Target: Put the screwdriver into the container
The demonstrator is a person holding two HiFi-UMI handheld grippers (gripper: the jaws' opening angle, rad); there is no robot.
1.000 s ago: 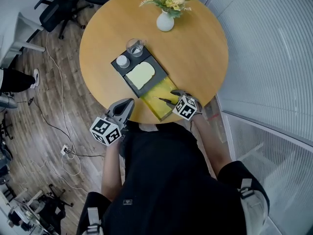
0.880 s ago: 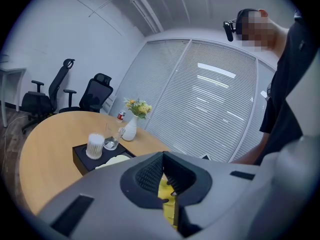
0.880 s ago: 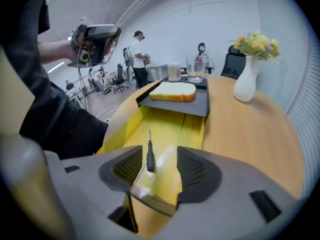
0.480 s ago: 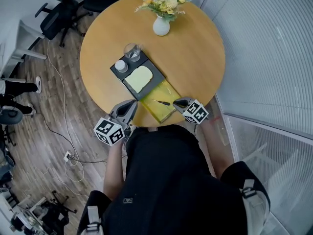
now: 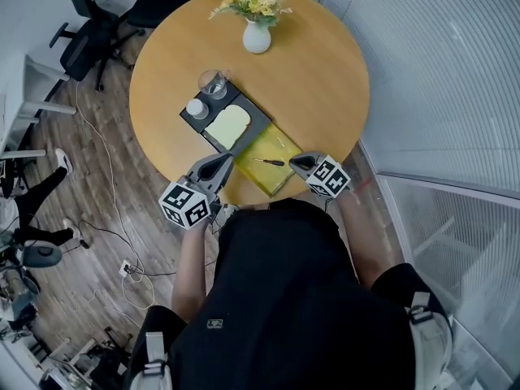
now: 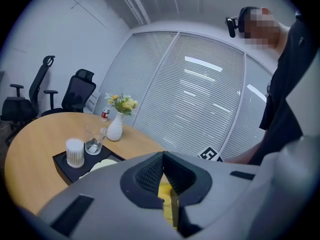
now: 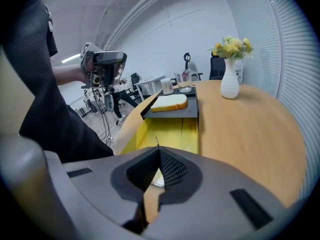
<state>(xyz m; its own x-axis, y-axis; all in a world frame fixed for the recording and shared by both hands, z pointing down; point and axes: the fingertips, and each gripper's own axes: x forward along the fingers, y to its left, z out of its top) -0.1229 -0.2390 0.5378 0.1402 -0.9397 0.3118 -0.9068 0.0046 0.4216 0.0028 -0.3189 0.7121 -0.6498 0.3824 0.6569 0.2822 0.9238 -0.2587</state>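
Screwdriver (image 5: pixel 269 162) lies flat inside the yellow container (image 5: pixel 275 143), just in front of your right gripper (image 5: pixel 295 162). The jaws of your right gripper have just closed. They are pressed together now, with nothing between them. In the right gripper view, the thin tip of the screwdriver pokes up just past the jaw tips. Your left gripper (image 5: pixel 229 160) is at the other side of the container, close to its edge. Its jaws are pressed together too and hold nothing. The container sits on the round table (image 5: pixel 325 80), at the edge nearest to both grippers.

White vase (image 5: pixel 257 37), glass (image 5: pixel 213 83) and black tray (image 5: pixel 258 114) stand on the round table (image 5: pixel 321 80).
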